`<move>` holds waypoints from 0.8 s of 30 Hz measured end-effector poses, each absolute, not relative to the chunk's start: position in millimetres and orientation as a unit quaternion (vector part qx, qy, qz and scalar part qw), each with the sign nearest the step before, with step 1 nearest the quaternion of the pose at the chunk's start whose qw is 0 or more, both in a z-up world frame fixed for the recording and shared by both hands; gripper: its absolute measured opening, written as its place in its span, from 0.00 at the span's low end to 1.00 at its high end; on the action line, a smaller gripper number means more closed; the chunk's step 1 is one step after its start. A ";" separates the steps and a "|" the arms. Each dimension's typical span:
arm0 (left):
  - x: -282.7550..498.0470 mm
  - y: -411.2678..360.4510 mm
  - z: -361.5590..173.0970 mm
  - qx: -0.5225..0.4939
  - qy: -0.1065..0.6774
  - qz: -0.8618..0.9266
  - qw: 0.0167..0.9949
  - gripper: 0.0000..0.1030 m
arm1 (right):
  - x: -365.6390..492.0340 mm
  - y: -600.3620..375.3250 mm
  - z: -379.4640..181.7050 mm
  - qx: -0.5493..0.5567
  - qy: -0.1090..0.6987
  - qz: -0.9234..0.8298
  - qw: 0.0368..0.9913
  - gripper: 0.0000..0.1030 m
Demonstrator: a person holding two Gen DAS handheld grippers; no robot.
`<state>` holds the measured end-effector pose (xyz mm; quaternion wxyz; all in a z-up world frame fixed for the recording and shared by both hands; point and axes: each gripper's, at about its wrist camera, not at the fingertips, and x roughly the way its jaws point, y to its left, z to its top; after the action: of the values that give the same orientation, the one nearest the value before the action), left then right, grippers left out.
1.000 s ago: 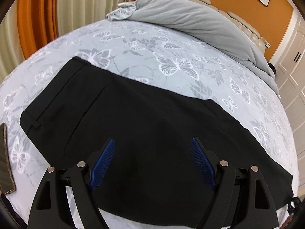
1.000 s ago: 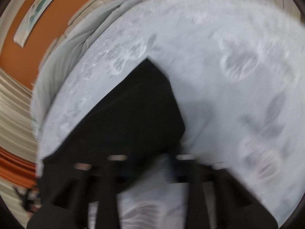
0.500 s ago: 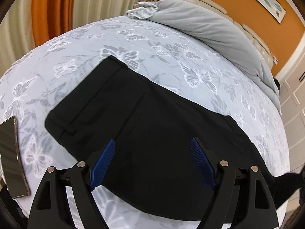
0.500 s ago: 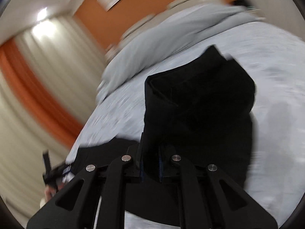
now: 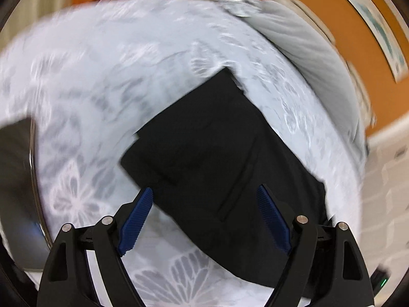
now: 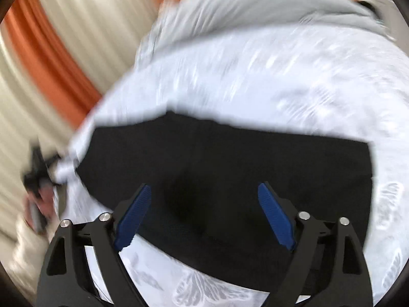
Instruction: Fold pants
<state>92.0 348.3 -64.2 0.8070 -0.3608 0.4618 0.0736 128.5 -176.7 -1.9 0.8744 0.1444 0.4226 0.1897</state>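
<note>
The black pants (image 5: 217, 153) lie folded over on the butterfly-print bed sheet (image 5: 102, 76). In the left wrist view the waistband end sits in the middle, and my left gripper (image 5: 205, 204) is open and empty just above its near edge. In the right wrist view the pants (image 6: 230, 166) form a wide dark slab across the middle. My right gripper (image 6: 204, 202) is open and empty above their near part. Both views are motion-blurred.
A grey duvet (image 5: 306, 51) is bunched at the head of the bed by the orange wall. A phone (image 5: 15, 192) lies on the sheet at the far left. Curtains (image 6: 51, 51) hang beyond the bed's left edge.
My right gripper, which was shut on the pant legs and carrying them over, has let go and opened. The pants now lie doubled. My left gripper has swung left, staying open.
</note>
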 end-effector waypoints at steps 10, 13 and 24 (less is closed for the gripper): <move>85.3 354.3 -88.5 -0.417 0.479 0.100 0.765 0.80 | 135.7 -100.2 -47.9 0.026 0.483 0.219 0.847 0.59; 84.1 351.1 -89.2 -0.422 0.476 0.107 0.764 0.80 | 134.0 -72.2 -63.1 -0.027 0.478 0.225 0.849 0.37; 93.2 351.5 -93.3 -0.409 0.478 0.102 0.770 0.82 | 139.1 -48.8 -61.9 0.012 0.476 0.273 0.836 0.08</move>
<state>93.2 351.5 -93.3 0.7703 -0.4094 0.4782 0.1019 139.1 -48.8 -61.9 0.8362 0.0116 0.4757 0.2728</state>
